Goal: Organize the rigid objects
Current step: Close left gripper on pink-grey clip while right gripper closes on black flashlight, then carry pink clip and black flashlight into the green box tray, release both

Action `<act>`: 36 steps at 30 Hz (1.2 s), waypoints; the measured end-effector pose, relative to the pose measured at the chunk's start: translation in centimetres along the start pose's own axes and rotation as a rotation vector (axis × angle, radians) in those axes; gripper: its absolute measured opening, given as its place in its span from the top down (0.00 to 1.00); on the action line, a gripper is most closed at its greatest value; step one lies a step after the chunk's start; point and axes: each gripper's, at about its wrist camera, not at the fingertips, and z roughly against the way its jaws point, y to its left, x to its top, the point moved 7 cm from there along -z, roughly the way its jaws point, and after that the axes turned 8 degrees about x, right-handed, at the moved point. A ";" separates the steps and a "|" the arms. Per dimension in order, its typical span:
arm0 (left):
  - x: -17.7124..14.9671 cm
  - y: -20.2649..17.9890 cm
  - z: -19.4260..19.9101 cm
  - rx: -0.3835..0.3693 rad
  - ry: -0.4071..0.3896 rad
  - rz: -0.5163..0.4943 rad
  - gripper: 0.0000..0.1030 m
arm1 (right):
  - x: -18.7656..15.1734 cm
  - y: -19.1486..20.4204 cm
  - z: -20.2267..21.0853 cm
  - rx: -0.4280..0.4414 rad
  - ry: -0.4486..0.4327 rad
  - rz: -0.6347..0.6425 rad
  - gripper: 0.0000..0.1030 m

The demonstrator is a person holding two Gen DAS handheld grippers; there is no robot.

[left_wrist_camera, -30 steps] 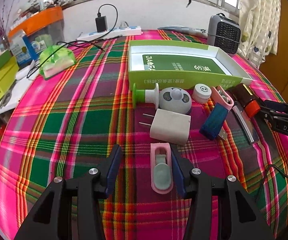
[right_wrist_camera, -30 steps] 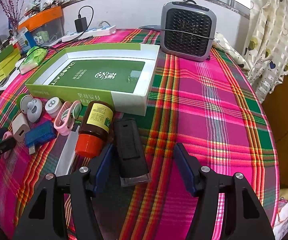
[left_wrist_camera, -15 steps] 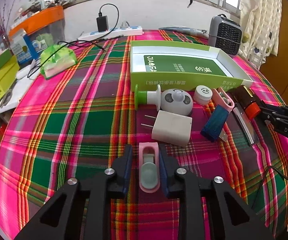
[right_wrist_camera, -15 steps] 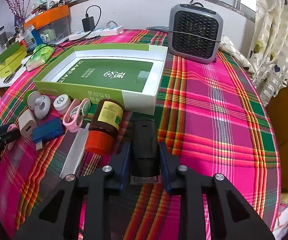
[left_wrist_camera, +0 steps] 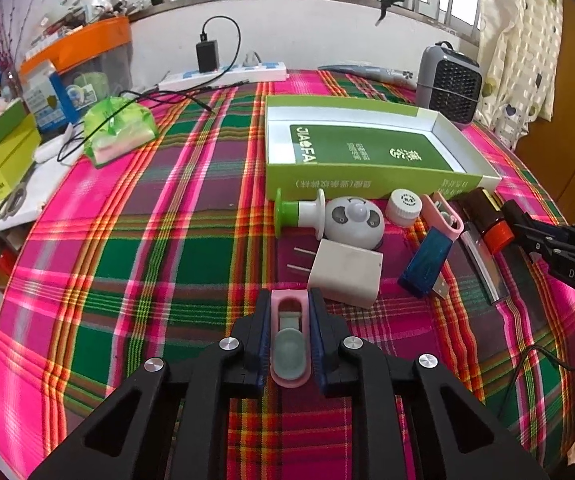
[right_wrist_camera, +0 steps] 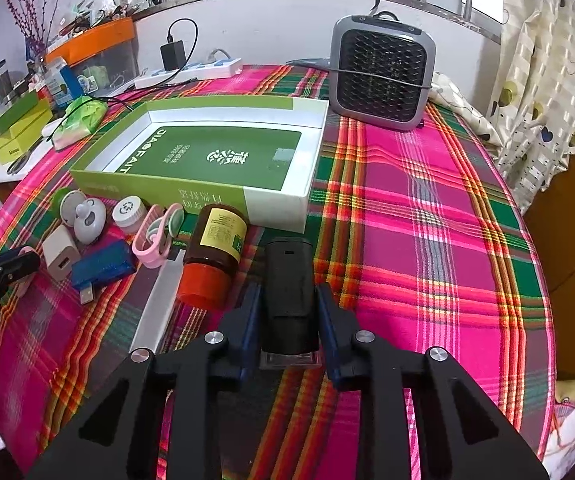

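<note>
My left gripper [left_wrist_camera: 289, 300] is shut on a pink clip with a grey-green pad [left_wrist_camera: 289, 344], which lies on the plaid cloth. My right gripper [right_wrist_camera: 288, 292] is shut on a black box-shaped device [right_wrist_camera: 289, 276] next to a brown bottle with a red cap [right_wrist_camera: 211, 256]. Between the two grippers lie a white charger plug [left_wrist_camera: 345, 272], a blue USB stick [left_wrist_camera: 427, 264], a panda-faced white gadget [left_wrist_camera: 353, 222], a small white jar [left_wrist_camera: 403, 208], a second pink clip [left_wrist_camera: 443, 216] and a silver strip [right_wrist_camera: 159, 304]. Behind them stands an open green box [left_wrist_camera: 367, 184] with nothing inside.
A grey heater [right_wrist_camera: 383, 80] stands behind the box on the right. A power strip [left_wrist_camera: 223, 76] with a cabled charger lies along the back edge. A green tissue pack [left_wrist_camera: 119, 128], yellow-green boxes and scissors [left_wrist_camera: 13, 200] crowd the left side.
Both grippers went from wide open to shut. The left closed on the pink clip, the right on the black device. Neither hand has shifted much.
</note>
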 end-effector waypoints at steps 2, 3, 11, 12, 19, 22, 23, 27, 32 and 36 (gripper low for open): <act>0.3 0.1 0.3 -0.003 -0.007 0.000 0.83 | 0.1 0.2 0.2 0.003 -0.007 -0.001 0.72; 0.5 0.1 0.4 -0.007 -0.009 0.002 0.83 | 0.2 0.2 0.4 0.004 -0.011 -0.001 0.72; 3.1 0.1 1.0 -0.031 -0.036 0.005 0.83 | 1.7 0.5 1.8 0.004 -0.045 0.001 0.72; 3.6 0.1 0.9 -0.035 -0.041 0.006 0.83 | 2.0 0.5 1.9 0.002 -0.049 0.003 0.72; 7.0 -0.2 0.3 -0.045 -0.070 0.007 0.83 | 4.3 0.6 2.2 0.006 -0.065 0.009 0.72; 8.5 -0.4 -0.6 -0.061 -0.063 0.013 0.83 | 5.3 0.7 2.0 0.006 -0.069 0.013 0.72; 9.0 -0.4 -0.8 -0.066 -0.060 0.016 0.83 | 5.7 0.7 1.8 0.008 -0.070 0.016 0.72; 10.6 -0.8 -1.8 -0.066 -0.060 0.005 0.83 | 7.3 0.8 1.1 0.018 -0.066 0.017 0.72; 12.5 -1.2 -3.6 -0.083 -0.043 0.002 0.83 | 9.1 0.7 -0.2 0.030 -0.051 0.010 0.72; 13.6 -1.7 -5.2 -0.090 -0.026 -0.009 0.83 | 10.2 0.4 -1.6 0.041 -0.031 -0.003 0.72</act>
